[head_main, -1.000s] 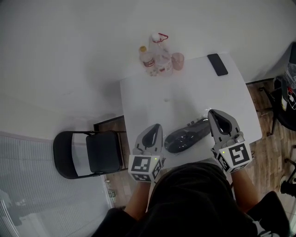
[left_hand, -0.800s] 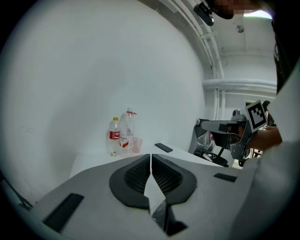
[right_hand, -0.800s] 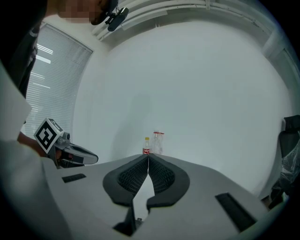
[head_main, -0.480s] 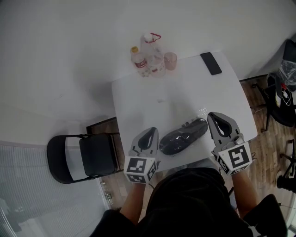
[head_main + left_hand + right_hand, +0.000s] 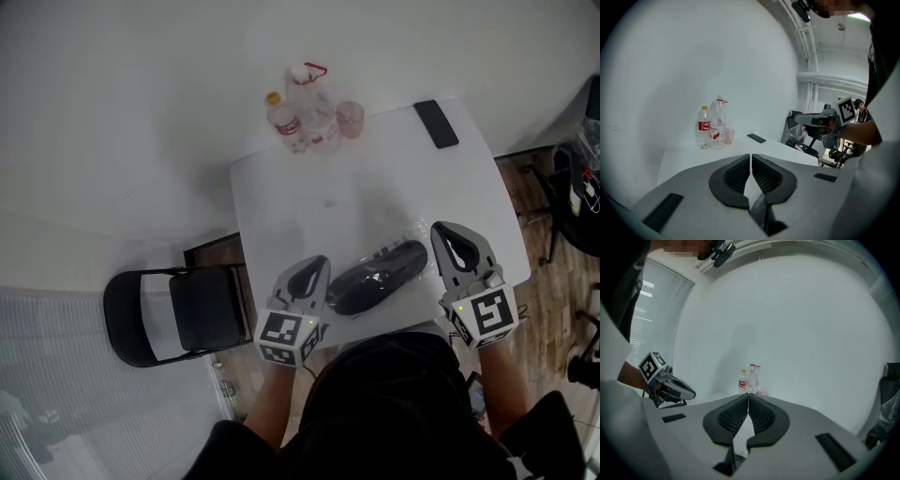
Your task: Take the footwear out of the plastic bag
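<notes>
A dark shoe wrapped in a clear plastic bag [image 5: 377,276] lies near the front edge of the white table [image 5: 375,178], slanting from lower left to upper right. In the head view my left gripper [image 5: 318,263] hovers just left of the bagged shoe, jaws shut and empty. My right gripper [image 5: 446,231] hangs just right of it, shut and empty too. In the left gripper view the shut jaws [image 5: 751,156] point across the table, and the right gripper [image 5: 820,119] shows at the far right. The right gripper view shows its shut jaws [image 5: 748,397] and the left gripper [image 5: 670,389].
At the table's far edge stand two plastic bottles [image 5: 302,114] and a pink cup [image 5: 350,119]. A black phone [image 5: 437,124] lies at the far right corner. A black folding chair [image 5: 178,311] stands left of the table. More chairs and gear crowd the right edge [image 5: 577,206].
The head view has shifted a little, so the table and chair sit slightly differently in frame. Both grippers stay shut on either side of the bagged shoe.
</notes>
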A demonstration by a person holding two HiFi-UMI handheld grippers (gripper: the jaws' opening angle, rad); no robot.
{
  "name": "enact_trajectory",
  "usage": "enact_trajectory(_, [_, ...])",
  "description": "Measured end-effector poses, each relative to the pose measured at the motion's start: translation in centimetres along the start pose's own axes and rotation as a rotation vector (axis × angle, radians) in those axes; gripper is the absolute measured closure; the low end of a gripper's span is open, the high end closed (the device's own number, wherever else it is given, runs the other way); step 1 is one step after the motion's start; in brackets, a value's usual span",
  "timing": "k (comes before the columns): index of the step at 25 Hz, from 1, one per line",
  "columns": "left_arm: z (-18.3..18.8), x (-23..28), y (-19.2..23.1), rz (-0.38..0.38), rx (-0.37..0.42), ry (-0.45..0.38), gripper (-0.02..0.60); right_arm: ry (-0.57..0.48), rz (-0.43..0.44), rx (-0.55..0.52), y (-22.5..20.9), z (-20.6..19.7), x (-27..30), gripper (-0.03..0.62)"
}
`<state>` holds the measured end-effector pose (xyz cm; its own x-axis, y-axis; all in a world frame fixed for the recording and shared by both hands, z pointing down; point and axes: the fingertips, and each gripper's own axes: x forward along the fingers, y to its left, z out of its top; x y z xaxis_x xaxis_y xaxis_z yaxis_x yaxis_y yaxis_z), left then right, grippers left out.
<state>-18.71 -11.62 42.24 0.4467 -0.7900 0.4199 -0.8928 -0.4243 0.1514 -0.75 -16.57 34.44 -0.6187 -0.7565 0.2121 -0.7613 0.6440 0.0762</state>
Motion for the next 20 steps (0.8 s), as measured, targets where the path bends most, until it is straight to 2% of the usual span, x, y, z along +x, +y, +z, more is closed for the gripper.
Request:
enact_trajectory(4, [0.4,1.1,0.2,-0.049,-0.051,-0.013,0.551,0.027,0.001,-0.018,-0.9,-0.3,0.4,0.576])
enact_trajectory(6, [0.4,1.9,0.4,-0.065,-0.042,0.001,0.551,0.007,-0.003,-0.025,-1.5,-0.1,0.5,0.576])
enact_trajectory(11, [-1.0,4.3,0.6,-0.111,-0.022,0.077,0.551,0.012,-0.001,-0.028,-2.4,-0.4,0.7,0.576])
enact_trajectory(14, [-2.8,5.8,0.5,-0.16,-0.008,0.153,0.549,0.035,-0.001,-0.043,-2.5,-0.9,0.7,0.576])
enact_trajectory(15, [-3.6,6.2,0.4,-0.183,-0.004,0.19,0.534,0.037,0.002,-0.04,-2.5,-1.1,0.7,0.576])
enact_trajectory(17, [-5.5,7.0,0.0,-0.242,-0.002,0.283,0.369,0.041,0.008,-0.031,-2.6,-1.3,0.9,0.576])
enact_trajectory(20, [-8.5,7.6,-0.6,-0.322,0.018,0.417,0.302,0.057,0.001,-0.031,-2.7,-2.0,1.2,0.576])
